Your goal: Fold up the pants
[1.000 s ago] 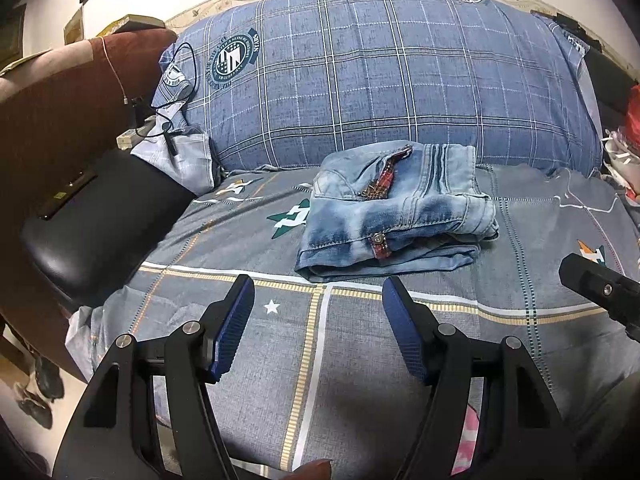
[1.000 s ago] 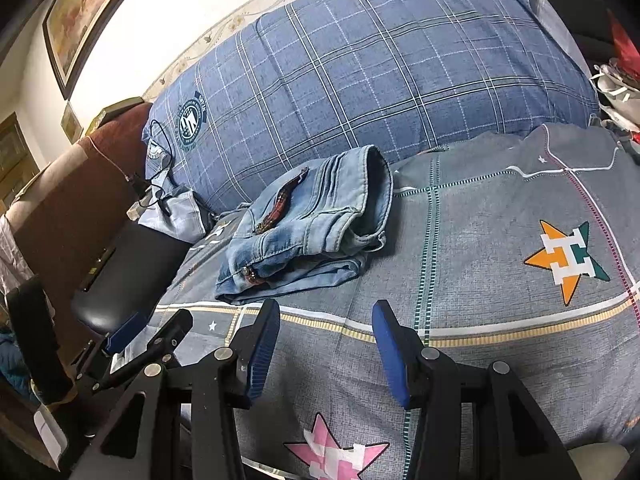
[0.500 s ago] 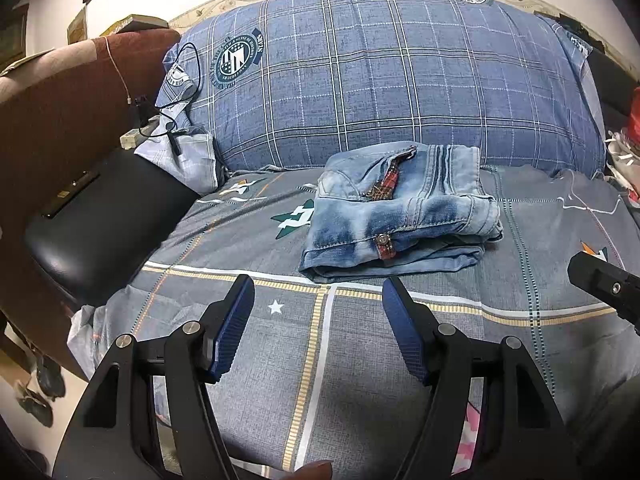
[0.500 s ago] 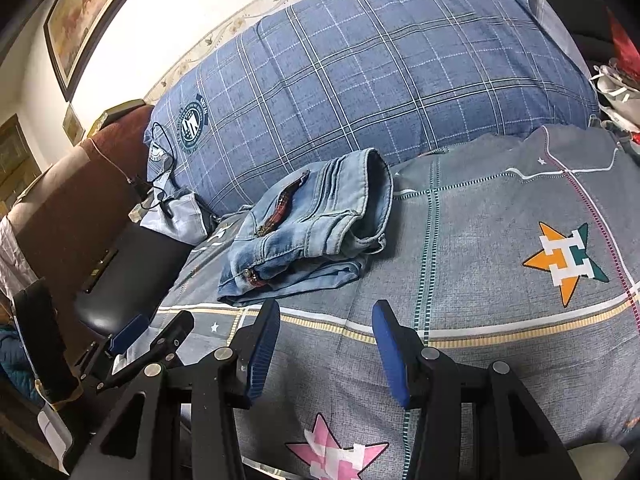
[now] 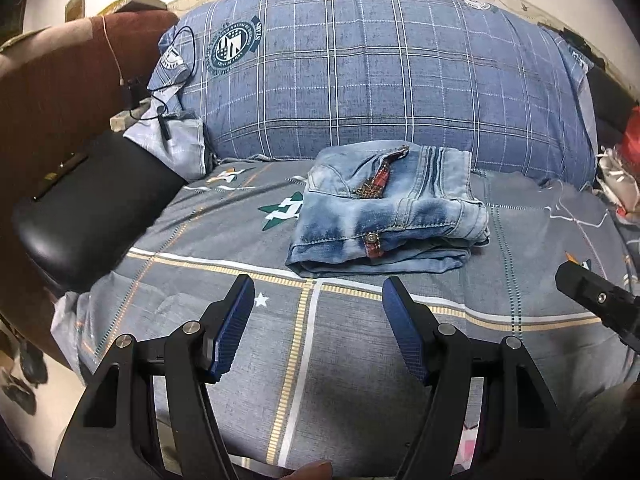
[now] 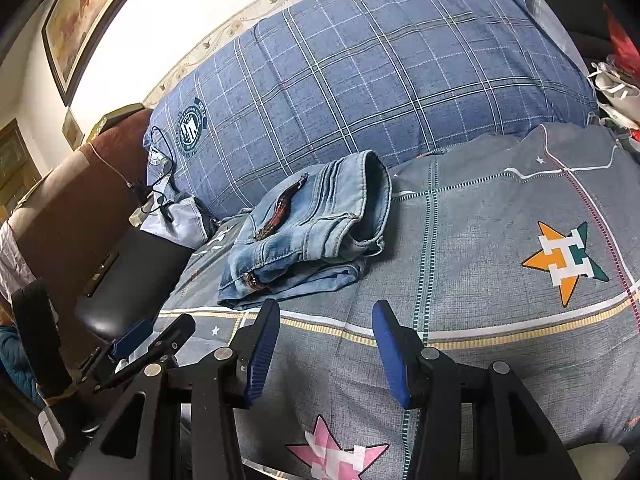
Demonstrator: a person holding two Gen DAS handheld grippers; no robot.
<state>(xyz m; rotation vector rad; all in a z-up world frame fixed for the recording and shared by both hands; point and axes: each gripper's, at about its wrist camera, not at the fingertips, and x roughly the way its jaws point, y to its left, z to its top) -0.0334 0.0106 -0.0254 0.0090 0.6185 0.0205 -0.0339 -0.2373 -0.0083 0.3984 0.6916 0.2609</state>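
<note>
Two grippers, both spread wide with nothing between the blue pads: left gripper (image 5: 318, 330) and right gripper (image 6: 325, 350) poised above the grey star-print bedsheet (image 5: 360, 360), clear of the cloth. Folded denim pants (image 5: 386, 218) in a compact stack on the sheet at twelve o'clock from the left gripper, at eleven o'clock from the right, just before the blue plaid pillow (image 5: 380, 72). Black case (image 5: 86, 216) at nine o'clock.
</note>
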